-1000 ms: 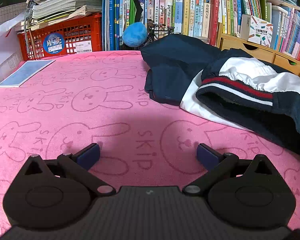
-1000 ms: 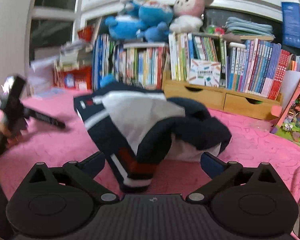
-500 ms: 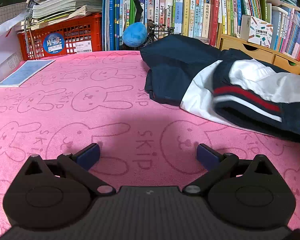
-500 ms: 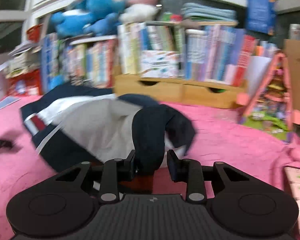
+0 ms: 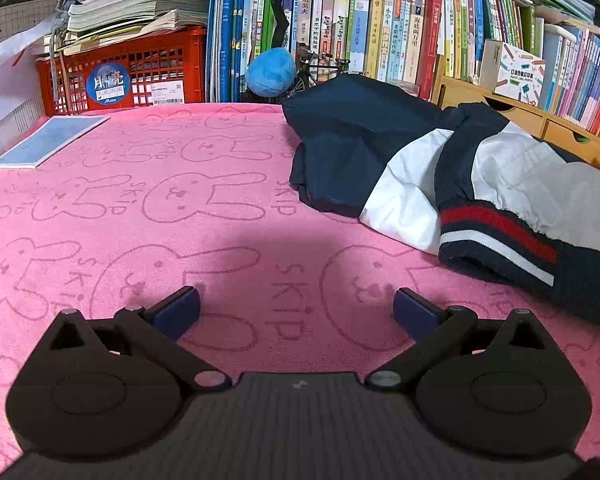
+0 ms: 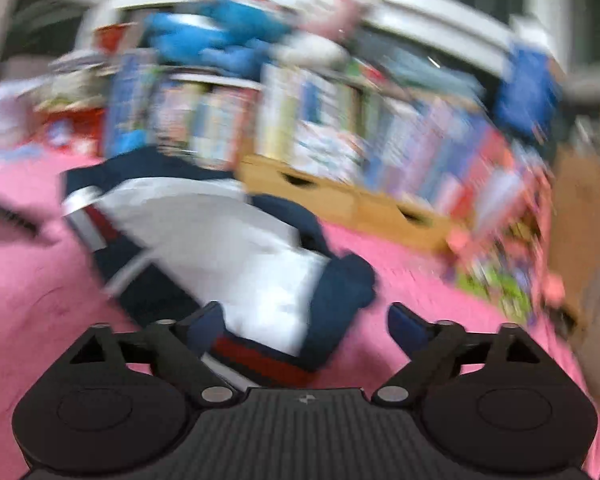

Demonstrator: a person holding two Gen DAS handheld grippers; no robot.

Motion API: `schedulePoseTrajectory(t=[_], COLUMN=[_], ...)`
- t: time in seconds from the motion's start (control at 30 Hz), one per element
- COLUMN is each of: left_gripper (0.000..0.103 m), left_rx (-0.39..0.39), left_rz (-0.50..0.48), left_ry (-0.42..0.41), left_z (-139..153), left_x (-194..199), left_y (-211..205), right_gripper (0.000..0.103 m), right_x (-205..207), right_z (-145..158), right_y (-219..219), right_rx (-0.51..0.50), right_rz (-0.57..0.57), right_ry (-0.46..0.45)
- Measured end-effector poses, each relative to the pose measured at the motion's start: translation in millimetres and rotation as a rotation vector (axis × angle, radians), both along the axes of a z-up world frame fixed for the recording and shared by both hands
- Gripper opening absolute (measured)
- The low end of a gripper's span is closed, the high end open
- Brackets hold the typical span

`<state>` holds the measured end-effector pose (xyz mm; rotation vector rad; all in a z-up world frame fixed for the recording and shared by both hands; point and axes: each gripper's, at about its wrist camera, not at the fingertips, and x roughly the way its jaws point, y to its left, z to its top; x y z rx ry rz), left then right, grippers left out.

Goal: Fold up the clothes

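Right gripper (image 6: 302, 326): clamped on jacket (image 6: 236, 248) sleeve half a second ago, now fingers spread, nothing held; view blurred. Left gripper (image 5: 296, 312): unchanged, fingers spread, empty, above pink cloth (image 5: 140, 208).
Jacket: bunched on cloth, just ahead of right gripper, well right of left gripper.
Risk: released sleeve likely slumps, undoing fold; fast motion may snag fabric.
Containers: red crate (image 5: 132, 64) carries paper stack on top; contents not visible.

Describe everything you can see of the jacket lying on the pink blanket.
The jacket is navy and white, of thin woven-looking cloth, with a ribbed navy hem striped red and white. It lies crumpled in loose folds on the pink blanket, near the bookshelf. The right hand-held gripper is open just above its hem; whether they touch is unclear.
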<state>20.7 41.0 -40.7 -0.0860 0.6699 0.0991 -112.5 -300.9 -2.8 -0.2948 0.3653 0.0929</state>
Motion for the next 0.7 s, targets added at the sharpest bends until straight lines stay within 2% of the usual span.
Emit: schedulePoseTrajectory(t=[0.03, 0.1, 0.2, 0.27, 0.3, 0.33, 0.43, 0.57, 0.7], left_gripper=[0.103, 0.103, 0.103, 0.103, 0.103, 0.103, 0.103, 0.103, 0.103], left_rx=[-0.003, -0.005, -0.012, -0.022, -0.028, -0.033, -0.057, -0.094, -0.078], left_rz=[0.000, -0.001, -0.004, -0.006, -0.007, -0.008, -0.028, -0.123, -0.243], left_ry=[-0.001, -0.003, -0.007, -0.011, -0.014, -0.017, -0.031, -0.093, -0.189], left_z=[0.1, 0.3, 0.2, 0.1, 0.2, 0.3, 1.1, 4.6, 14.2], left_x=[-0.1, -0.5, -1.1, -1.6, -1.9, -2.3, -3.9, -12.4, -27.0], left_y=[0.3, 0.4, 1.4, 2.8, 3.7, 4.6, 6.0, 3.3, -18.3], right_gripper=[0.101, 0.102, 0.101, 0.088, 0.060, 0.043, 0.031, 0.027, 0.027], right_x=[-3.3, -1.4, 22.2, 45.7, 56.6, 63.1, 74.9, 68.0, 65.0], right_z=[-0.2, -4.8, -19.0, -31.5, -36.3, -42.2, -38.4, -18.3, -2.3], right_y=[16.4, 43.7, 87.4, 108.3, 115.6, 124.9, 128.9, 111.7, 96.5], right_rx=[-0.045, -0.119, -0.215, -0.245, -0.266, -0.277, -0.208, -0.080, -0.068], right_rz=[0.065, 0.153, 0.212, 0.238, 0.233, 0.214, 0.153, 0.057, -0.019], right_ry=[-0.008, 0.000, 0.037, 0.097, 0.123, 0.119, 0.124, 0.042, -0.029])
